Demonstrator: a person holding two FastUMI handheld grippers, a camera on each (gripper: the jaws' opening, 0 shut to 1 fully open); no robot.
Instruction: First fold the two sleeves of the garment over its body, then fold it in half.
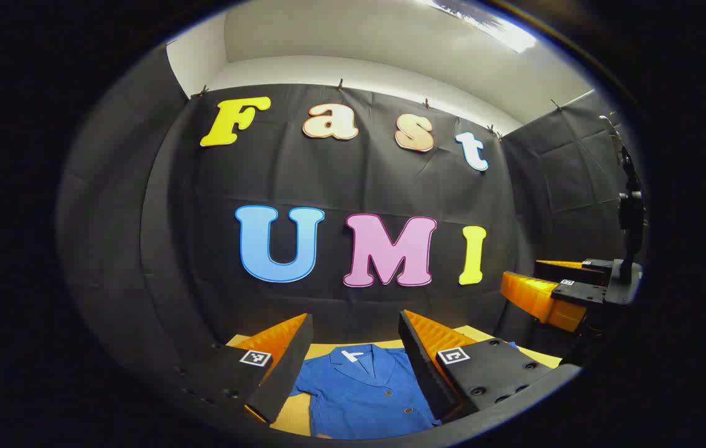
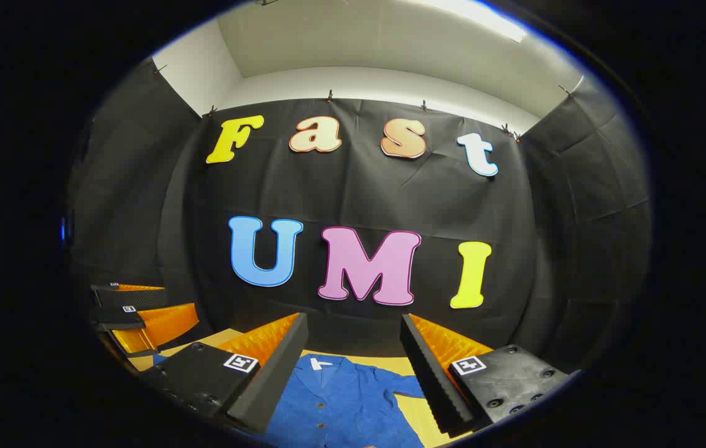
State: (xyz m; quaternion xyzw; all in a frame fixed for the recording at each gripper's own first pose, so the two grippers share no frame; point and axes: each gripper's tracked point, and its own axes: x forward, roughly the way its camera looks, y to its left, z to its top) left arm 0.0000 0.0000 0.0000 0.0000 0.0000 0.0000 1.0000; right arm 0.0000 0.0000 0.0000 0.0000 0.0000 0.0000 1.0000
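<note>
a blue shirt (image 1: 362, 389) lies flat on the yellow counter (image 1: 530, 353), collar at the far end toward the booth wall and hem toward the near edge, so its long axis runs near to far. it looks unfolded: in the right gripper view a short sleeve (image 2: 405, 386) sticks out to the right of the body, and in the left gripper view the other sleeve (image 1: 304, 384) spreads to the left, partly behind a finger.

both grippers hover above the near part of the shirt, clear of it. the left gripper (image 1: 353, 361) is released, jaws spread wide with nothing between them, and the collar and button placket show through the gap. the right gripper (image 2: 349, 367) is likewise released and empty, jaws wide, looking down on the collar and the right half of the shirt. each one also turns up at the edge of the other's view, so they hang side by side, the left one over the left half and the right one over the right half.

my guess is that the sleeve folds come first and neither is done. each sleeve lies outward and below its own gripper, so the right gripper is nearer the right sleeve and the left nearer the left one. each would need to drop and shift outward to the sleeve end, then carry it inward across the long axis.
</note>
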